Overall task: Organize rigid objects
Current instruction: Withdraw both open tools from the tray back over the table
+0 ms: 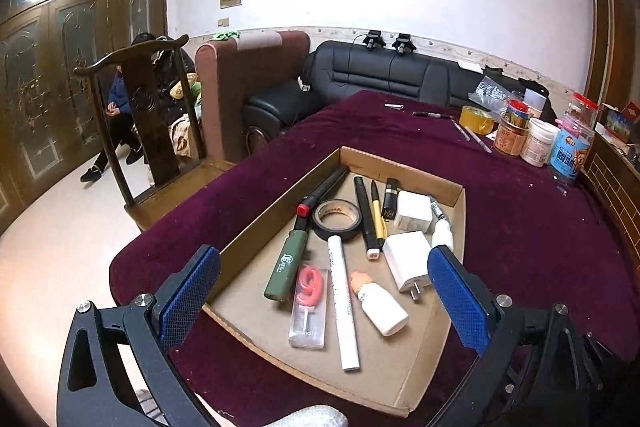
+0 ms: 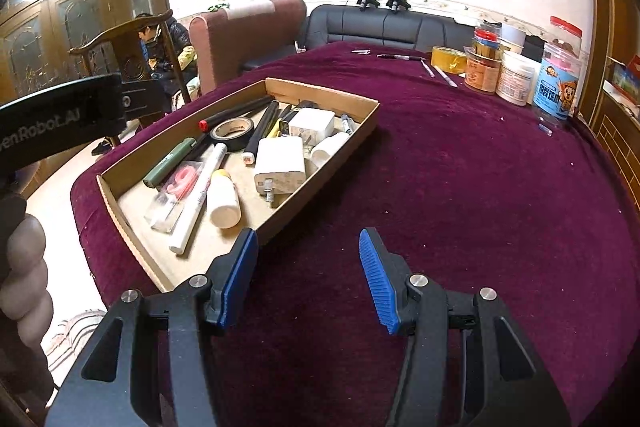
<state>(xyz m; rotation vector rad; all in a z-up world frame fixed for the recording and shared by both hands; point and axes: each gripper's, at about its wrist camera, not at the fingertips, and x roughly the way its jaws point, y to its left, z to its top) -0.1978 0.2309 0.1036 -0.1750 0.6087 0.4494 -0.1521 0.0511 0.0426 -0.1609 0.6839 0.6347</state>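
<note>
A shallow cardboard tray (image 1: pixel 280 183) (image 2: pixel 360 131) lies on the purple tablecloth (image 1: pixel 540 247). It holds a green cylinder (image 1: pixel 285 263), a black tape roll (image 1: pixel 338 221), a white marker (image 1: pixel 342 303), a small white bottle (image 1: pixel 382 309), two white chargers (image 1: pixel 408 263) (image 1: pixel 414 211), a packaged pink item (image 1: pixel 308 303) and black pens (image 1: pixel 364 211). My left gripper (image 1: pixel 323 255) hovers wide open above the tray's near half, touching nothing. My right gripper (image 2: pixel 308 235) stands open over bare cloth, just right of the tray's near corner, with nothing between its fingers.
A yellow tape roll (image 1: pixel 476 119), several jars (image 1: pixel 540 143) and loose pens (image 1: pixel 432 115) sit at the table's far right. A wooden chair (image 1: pixel 152 99) stands at the left edge, sofas behind it, and a person sits there. The left gripper's body (image 2: pixel 60 123) fills the right wrist view's left side.
</note>
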